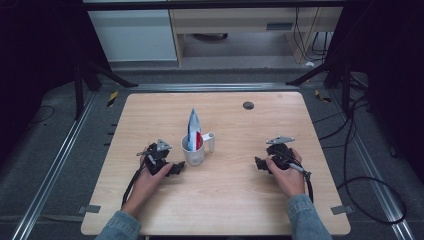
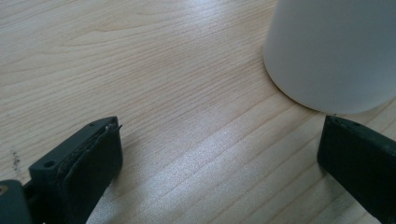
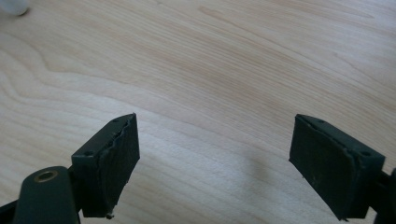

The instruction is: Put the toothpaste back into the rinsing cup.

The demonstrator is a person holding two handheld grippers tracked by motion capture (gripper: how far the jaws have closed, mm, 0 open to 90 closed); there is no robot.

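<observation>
White mug [image 1: 194, 151] sits mid-table [image 1: 235, 200] w/ a red-blue-white packet [image 1: 194, 129] standing in it, prob. a pouch, too small for us to read. We hold the left gripper [image 1: 176, 168] just beside the mug's base, jaws spread, nothing between them. Right gripper [image 1: 258, 163] is well apart to the right, jaws also wide over bare wood

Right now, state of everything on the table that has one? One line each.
white mug: upright, handle to its right, holding the pouch.
red, white and blue pouch: standing in the mug, top sticking out above the rim.
left gripper: open, nothing between the jaws, close beside the mug's base.
right gripper: open, empty, over bare table.
</observation>
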